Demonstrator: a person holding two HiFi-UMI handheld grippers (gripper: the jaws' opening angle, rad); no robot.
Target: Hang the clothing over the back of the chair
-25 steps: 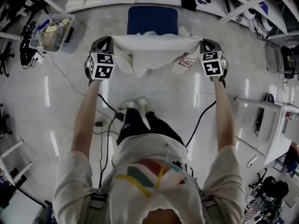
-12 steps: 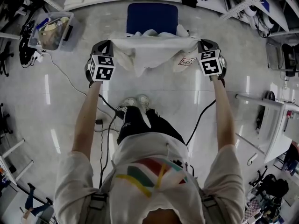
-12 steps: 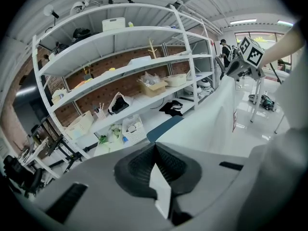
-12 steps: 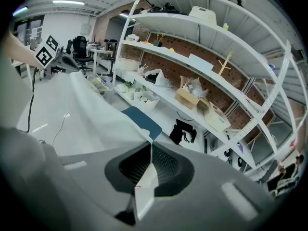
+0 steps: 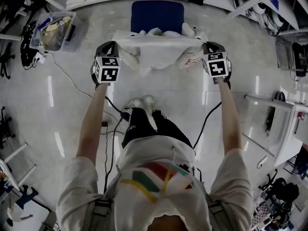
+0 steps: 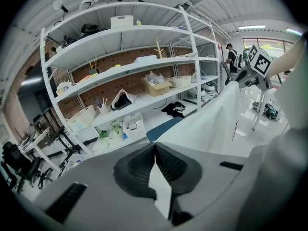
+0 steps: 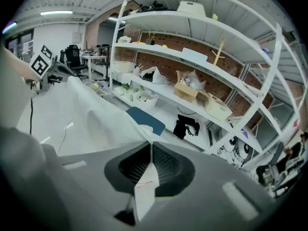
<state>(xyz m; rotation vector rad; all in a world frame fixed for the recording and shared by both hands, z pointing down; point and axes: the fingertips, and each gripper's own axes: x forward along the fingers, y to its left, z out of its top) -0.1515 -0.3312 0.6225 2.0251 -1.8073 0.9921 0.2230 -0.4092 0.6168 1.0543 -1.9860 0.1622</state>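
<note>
The white clothing [image 5: 159, 52] hangs stretched between the two grippers in the upper middle of the head view. Its far edge is bunched against the near side of the blue chair [image 5: 158, 16], and its loose middle sags toward the bottom of the frame.

The left gripper [image 5: 109, 46] is clamped on one corner. In its own view the dark pads meet on a fold of white fabric. The right gripper [image 5: 215, 47] has fabric pinched between its pads too, but its jaws are starting to ease open.

That uneven release is probably the main risk. If the right side lets go while the left side pulls, the cloth could slide toward the left of the frame and slip off the chair.

A second risk is balance. Most of the fabric appears to hang on the near side of the chair, toward the person's feet. If too little has crossed over the top of the backrest, the garment's own weight could drag it down to the floor once it is freed. How much has gone over cannot be told from these views.

Fabric could also catch on a ribbed pad as a gripper pulls away, tugging the cloth back off.
</note>
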